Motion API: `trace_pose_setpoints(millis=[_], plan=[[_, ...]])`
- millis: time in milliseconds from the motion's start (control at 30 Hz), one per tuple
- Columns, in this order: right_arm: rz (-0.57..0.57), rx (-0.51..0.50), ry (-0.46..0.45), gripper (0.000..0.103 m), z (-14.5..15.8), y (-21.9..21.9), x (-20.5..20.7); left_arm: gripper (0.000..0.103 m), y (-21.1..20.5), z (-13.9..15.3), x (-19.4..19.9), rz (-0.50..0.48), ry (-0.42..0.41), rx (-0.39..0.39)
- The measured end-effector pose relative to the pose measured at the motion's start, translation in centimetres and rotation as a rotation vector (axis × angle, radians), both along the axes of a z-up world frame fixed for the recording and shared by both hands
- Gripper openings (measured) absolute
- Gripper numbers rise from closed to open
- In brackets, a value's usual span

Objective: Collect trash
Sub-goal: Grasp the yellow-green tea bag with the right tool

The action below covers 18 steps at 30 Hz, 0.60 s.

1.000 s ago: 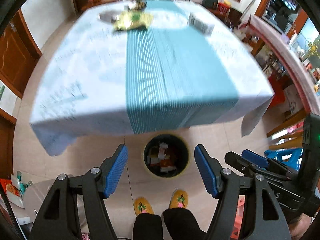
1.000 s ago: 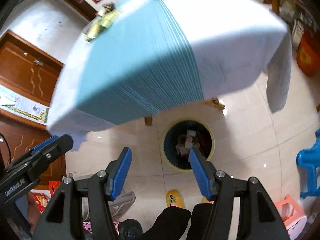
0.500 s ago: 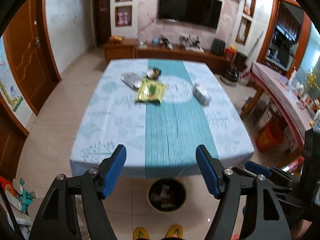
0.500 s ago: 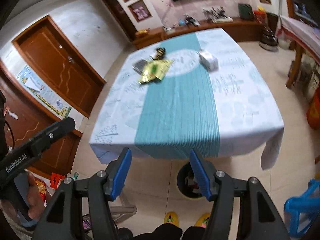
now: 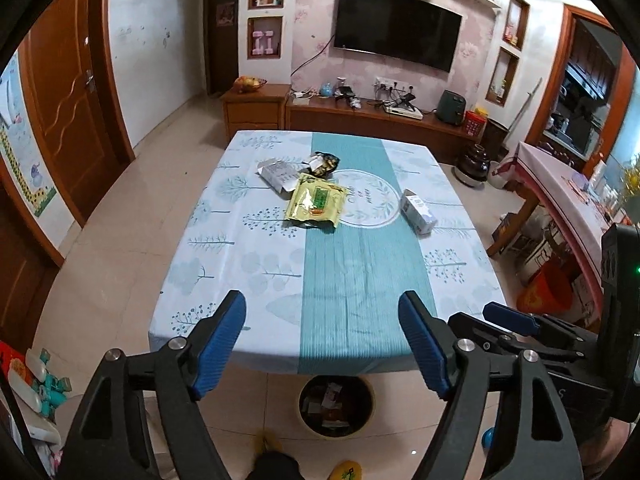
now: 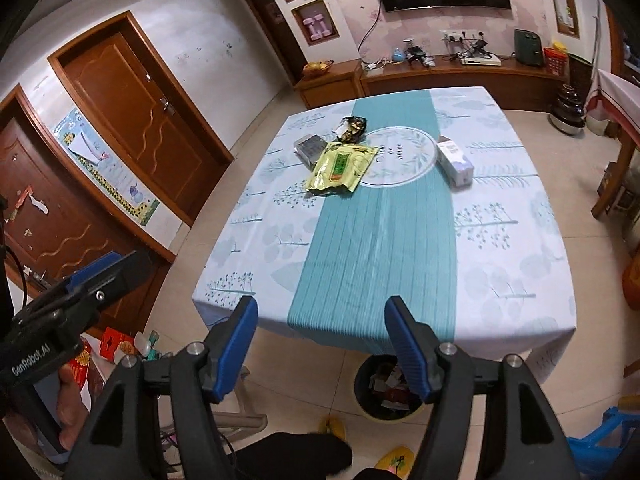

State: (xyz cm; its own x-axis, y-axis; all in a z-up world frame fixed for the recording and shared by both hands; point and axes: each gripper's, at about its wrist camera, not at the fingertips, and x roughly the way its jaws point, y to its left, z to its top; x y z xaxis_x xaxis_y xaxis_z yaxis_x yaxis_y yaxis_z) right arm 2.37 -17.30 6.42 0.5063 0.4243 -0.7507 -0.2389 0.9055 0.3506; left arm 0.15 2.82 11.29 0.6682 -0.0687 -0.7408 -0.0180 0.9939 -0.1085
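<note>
On the far half of the table (image 5: 248,276) (image 6: 520,280) lies trash: a yellow-green snack bag (image 5: 316,200) (image 6: 342,167), a grey flat packet (image 5: 278,174) (image 6: 310,148), a dark crumpled wrapper (image 5: 325,162) (image 6: 352,127) and a small white carton (image 5: 417,212) (image 6: 454,160). A round bin (image 5: 336,406) (image 6: 384,390) with scraps inside stands on the floor under the near table edge. My left gripper (image 5: 322,308) and right gripper (image 6: 320,310) hang above that near edge, well short of the trash. The jaws of both are opening, with nothing between them.
A TV cabinet (image 5: 380,116) with small items lines the far wall. Wooden doors (image 6: 148,120) stand at left, a second covered table (image 5: 560,184) at right. A person's legs and yellow slippers (image 5: 348,470) are on the floor by the bin, a blue stool (image 6: 612,432) at right.
Both grippers rose from low over the bin to above the table's near edge and tilted up, so the whole tabletop and far wall came into view. Both jaws spread a little wider.
</note>
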Motion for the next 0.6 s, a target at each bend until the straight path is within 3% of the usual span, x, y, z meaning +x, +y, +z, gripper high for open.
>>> trace_pose_setpoints(millis=[167,233,333,500,600], plan=[[0.000,-0.013,0.029,0.067,-0.7,1.8,3.7,0.082,1.9,-2.3,4.2,-0.015,0.047,-0.027],[-0.009,-0.025,0.050,0.073,-1.3,2.7,5.9,0.083,2.9,-3.4,6.8,-0.034,0.073,-0.024],[-0.030,-0.036,0.093,0.080,-2.5,4.2,9.7,0.093,5.1,-4.9,11.4,-0.056,0.095,-0.035],[-0.095,-0.039,0.160,0.095,-4.9,7.5,17.6,0.100,9.2,-7.3,19.2,-0.067,0.157,-0.048],[-0.139,-0.048,0.220,0.096,-7.1,9.7,22.8,0.101,11.8,-9.4,23.9,-0.076,0.206,-0.051]])
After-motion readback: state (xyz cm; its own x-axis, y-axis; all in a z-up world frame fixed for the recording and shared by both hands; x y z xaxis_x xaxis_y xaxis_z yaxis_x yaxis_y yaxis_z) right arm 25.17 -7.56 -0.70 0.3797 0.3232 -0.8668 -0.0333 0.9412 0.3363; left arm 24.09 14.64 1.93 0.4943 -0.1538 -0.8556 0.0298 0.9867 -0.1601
